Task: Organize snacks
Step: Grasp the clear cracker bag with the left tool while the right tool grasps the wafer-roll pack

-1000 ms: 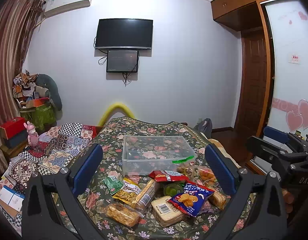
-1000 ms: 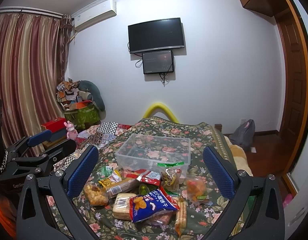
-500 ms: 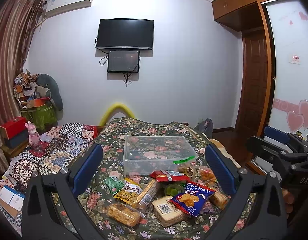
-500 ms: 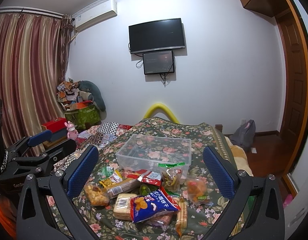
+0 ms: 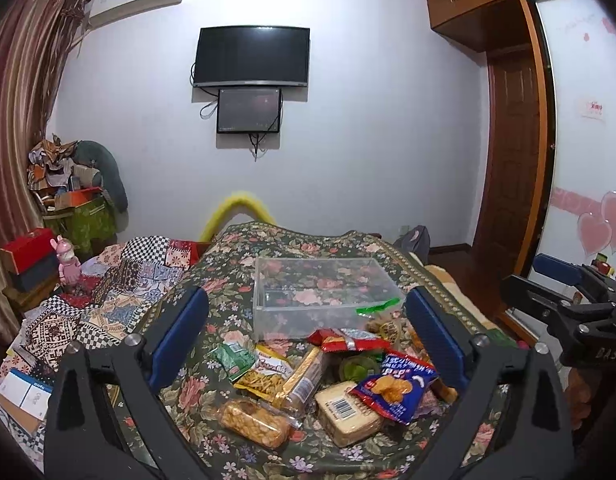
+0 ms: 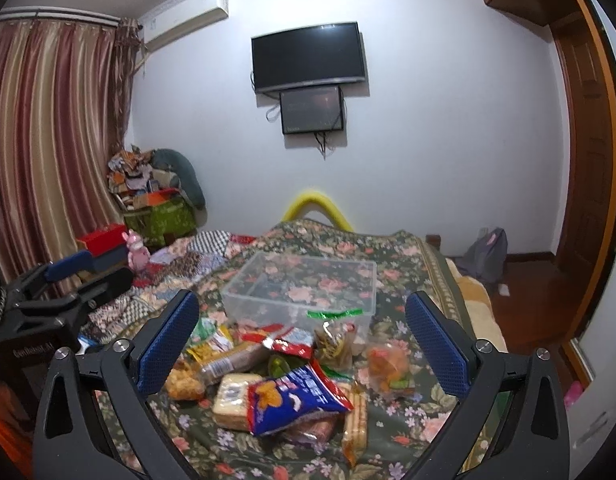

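Observation:
A clear plastic box (image 5: pixel 328 292) stands empty on a flower-patterned cloth (image 5: pixel 244 264), with a heap of snacks just in front of it. The heap holds a blue crisp bag (image 5: pixel 392 388), a red packet (image 5: pixel 348 338), a pale biscuit pack (image 5: pixel 348 412), a long cracker sleeve (image 5: pixel 304 380) and a bag of orange snacks (image 5: pixel 252 422). My left gripper (image 5: pixel 306 334) is open and empty, held above the heap. My right gripper (image 6: pixel 302 340) is open and empty above the same heap, where the box (image 6: pixel 304 284) and blue bag (image 6: pixel 296 398) show too.
A patchwork quilt (image 5: pixel 108 300) lies left of the cloth. Boxes and a pink toy (image 5: pixel 68 260) sit at the far left by the curtain. A wooden door (image 5: pixel 512 168) and a grey bag (image 5: pixel 414 240) are at the right. Each gripper shows in the other's view.
Almost nothing: both views have shifted very slightly. Both grippers stay open and the snacks have not moved.

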Tool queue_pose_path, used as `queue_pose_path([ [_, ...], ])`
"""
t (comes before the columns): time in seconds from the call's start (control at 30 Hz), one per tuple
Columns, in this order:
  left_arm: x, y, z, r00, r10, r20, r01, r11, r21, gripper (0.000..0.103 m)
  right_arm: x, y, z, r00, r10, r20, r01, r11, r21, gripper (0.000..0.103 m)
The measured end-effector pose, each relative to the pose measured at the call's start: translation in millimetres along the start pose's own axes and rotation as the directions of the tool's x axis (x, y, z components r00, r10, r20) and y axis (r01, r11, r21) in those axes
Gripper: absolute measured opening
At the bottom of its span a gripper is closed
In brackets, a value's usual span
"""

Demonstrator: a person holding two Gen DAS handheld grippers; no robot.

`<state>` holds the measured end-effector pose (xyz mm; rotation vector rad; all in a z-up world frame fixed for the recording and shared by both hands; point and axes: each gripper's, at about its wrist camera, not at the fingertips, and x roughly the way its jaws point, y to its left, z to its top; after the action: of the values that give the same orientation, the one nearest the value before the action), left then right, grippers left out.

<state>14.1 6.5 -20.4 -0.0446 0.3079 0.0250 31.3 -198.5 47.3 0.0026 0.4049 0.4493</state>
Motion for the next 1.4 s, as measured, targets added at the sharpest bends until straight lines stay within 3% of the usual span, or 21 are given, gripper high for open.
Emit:
queue_pose_path([
  [0.23, 23.5, 22.0, -18.8, 0.994, -0.007, -0.113, 0.006, 1.000, -0.008, 0.078, 14.2, -21.9, -20.1, 0.994, -0.031, -0.102, 0.031, 1.000, 0.000, 0.091],
  [0.5, 61.2, 48.8, -57.0, 0.958, -0.005, -0.285, -0.004, 1.000, -0.028, 0.069, 37.4, -49.4, -47.1, 0.966, -0.050, -0.254, 0.061, 0.998, 0.034, 0.083],
  [0.73, 91.6, 57.3, -92.4, 0.912, -0.013, -0.410, 0.006, 1.000, -0.020, 0.069, 58.6, -69.6, -72.7, 0.928, -0.034, -0.371, 0.075, 0.992, 0.097, 0.073],
  [1.03, 119.1, 71.0, -123.6, 0.868, -0.009, -0.497, -0.013, 0.999, -0.040, 0.072, 74.4, -77.4, -94.1, 0.888, 0.031, -0.459, 0.044, 0.987, 0.151, 0.073],
  [1.17, 129.2, 69.7, -131.5, 0.862, -0.003, -0.507, -0.007, 1.000, -0.017, 0.079, 82.4, -74.8, -100.1, 0.872, 0.073, -0.485, 0.017, 0.984, 0.180, 0.073],
  [1.27, 135.8, 70.0, -134.9, 0.863, -0.014, -0.506, 0.004, 1.000, -0.021, 0.082, 86.6, -71.6, -103.3, 0.865, 0.059, -0.498, 0.025, 0.987, 0.160, 0.072],
  [1.4, 137.6, 73.0, -138.4, 0.867, -0.037, -0.497, 0.024, 0.999, -0.032, 0.083, 94.5, -74.3, -106.3, 0.851, 0.062, -0.521, 0.028, 0.986, 0.162, 0.054],
])
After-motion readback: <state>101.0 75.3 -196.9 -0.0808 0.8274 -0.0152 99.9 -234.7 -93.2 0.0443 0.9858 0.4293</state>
